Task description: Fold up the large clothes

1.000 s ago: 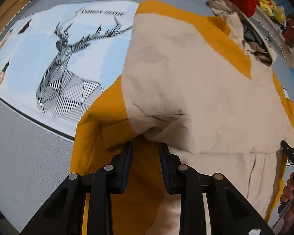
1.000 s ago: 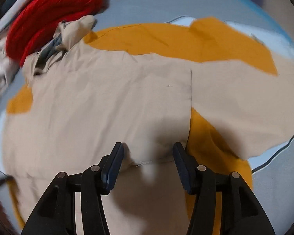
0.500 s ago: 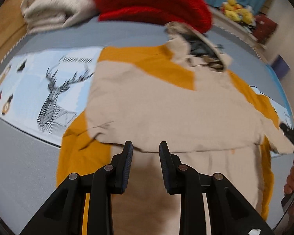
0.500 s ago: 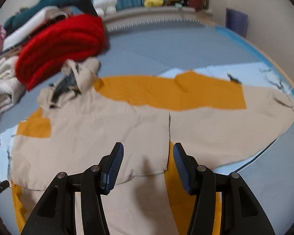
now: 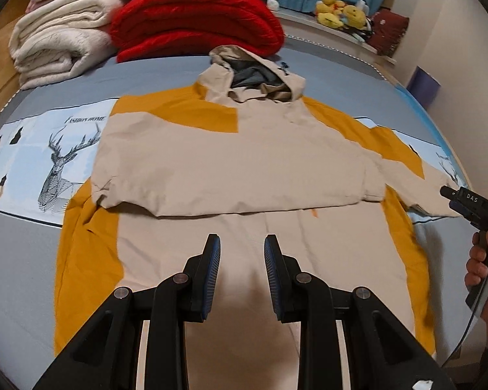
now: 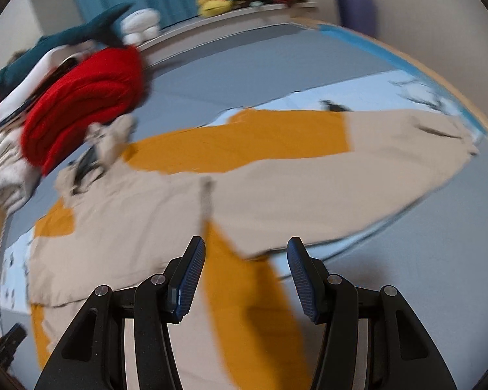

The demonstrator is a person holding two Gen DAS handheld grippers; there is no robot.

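A beige and mustard hooded jacket (image 5: 231,162) lies flat on the bed, hood (image 5: 257,78) at the far end. Its left sleeve is folded across the chest. The other sleeve (image 6: 358,162) stretches out to the right in the right wrist view. My left gripper (image 5: 240,253) is open and empty above the jacket's lower body. My right gripper (image 6: 245,260) is open and empty above the jacket's mustard side panel (image 6: 244,292); it also shows at the right edge of the left wrist view (image 5: 471,204), held in a hand.
The bed has a grey sheet (image 5: 16,260) with a pale blue deer-print band (image 5: 58,156). A red blanket (image 5: 192,22) and a folded cream blanket (image 5: 55,45) lie beyond the hood. Yellow plush toys (image 5: 341,13) sit on the headboard ledge.
Both grippers have pulled back and risen away from the jacket, so the whole garment now shows. The left sleeve lies folded across the chest. Both stay open.
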